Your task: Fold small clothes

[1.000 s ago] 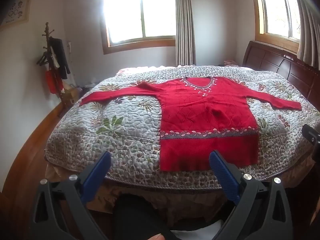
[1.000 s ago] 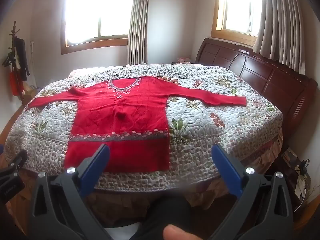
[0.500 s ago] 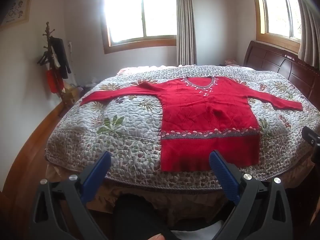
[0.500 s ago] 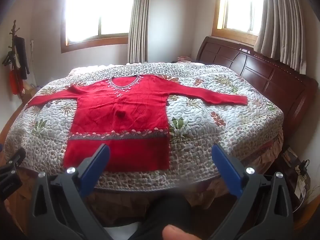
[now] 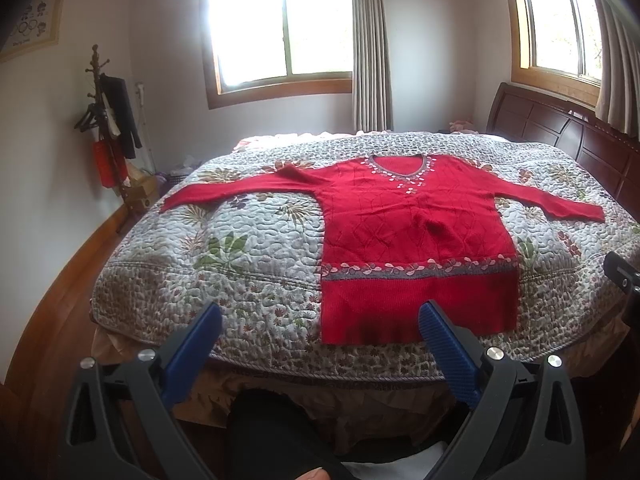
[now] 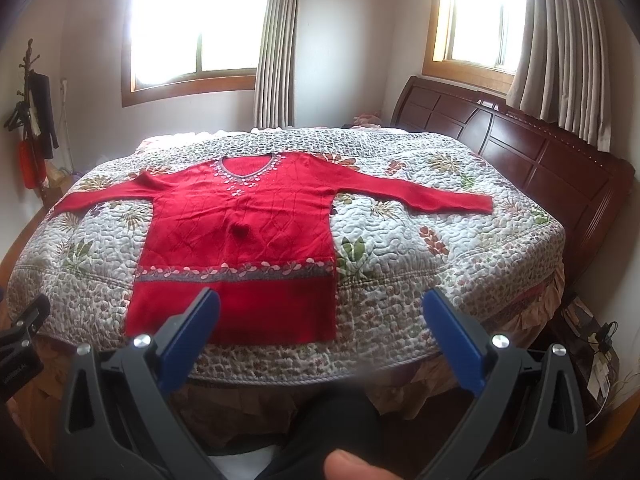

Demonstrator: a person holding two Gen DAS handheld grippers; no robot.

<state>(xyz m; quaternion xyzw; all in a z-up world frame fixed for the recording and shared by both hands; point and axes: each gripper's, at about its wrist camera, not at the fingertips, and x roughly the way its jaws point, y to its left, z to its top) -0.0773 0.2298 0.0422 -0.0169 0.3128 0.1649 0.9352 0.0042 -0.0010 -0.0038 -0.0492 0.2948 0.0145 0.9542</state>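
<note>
A red knit sweater [image 5: 404, 236] [image 6: 248, 232] lies flat, front up, on the quilted bed, both sleeves spread sideways and its hem toward me. It has a beaded V-neck and a grey band with pale leaves above the hem. My left gripper [image 5: 320, 320] hovers open before the bed's near edge, level with the hem's left corner. My right gripper [image 6: 320, 308] is open too, over the hem's right corner. Neither touches the cloth. Blue pads [image 5: 444, 348] line the fingers.
The floral quilt [image 5: 224, 248] covers the whole bed. A dark wooden headboard [image 6: 520, 152] runs along the right side. A coat stand [image 5: 108, 128] with hanging clothes sits at the left wall. Wooden floor [image 5: 52, 312] lies left of the bed. A person's dark trouser leg [image 5: 276, 432] shows below.
Both views have shifted very slightly; the sweater sits a touch lower and closer in the right wrist view. The sweater itself has not moved, and both grippers stay open.
</note>
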